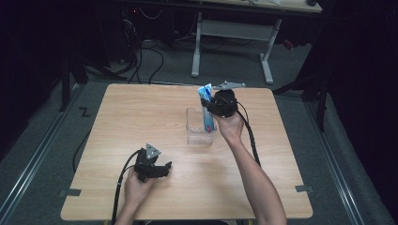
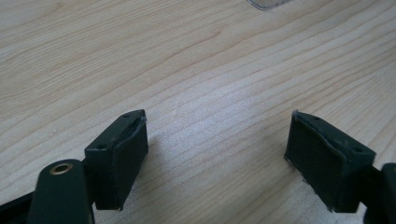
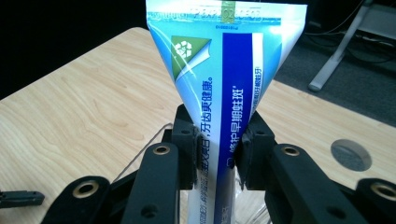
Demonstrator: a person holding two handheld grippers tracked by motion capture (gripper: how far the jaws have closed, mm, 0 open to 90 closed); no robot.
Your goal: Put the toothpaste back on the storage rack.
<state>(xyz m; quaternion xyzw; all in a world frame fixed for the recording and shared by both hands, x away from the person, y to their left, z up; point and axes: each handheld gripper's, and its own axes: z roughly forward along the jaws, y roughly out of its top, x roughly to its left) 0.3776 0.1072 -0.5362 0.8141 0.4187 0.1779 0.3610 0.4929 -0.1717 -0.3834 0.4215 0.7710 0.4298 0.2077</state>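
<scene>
On the wooden table, right tongs clamp the toothpaste tube.

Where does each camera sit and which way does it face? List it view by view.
High view: above the person's side, looking forward and down on the table; both forearms, left gripper, right gripper.
Left gripper view: on that gripper, facing bare tabletop between open jaws.
Right gripper view: on that gripper, jaws clamping the toothpaste tube.
Shared: high and right gripper views both show the tube over the clear container.
</scene>
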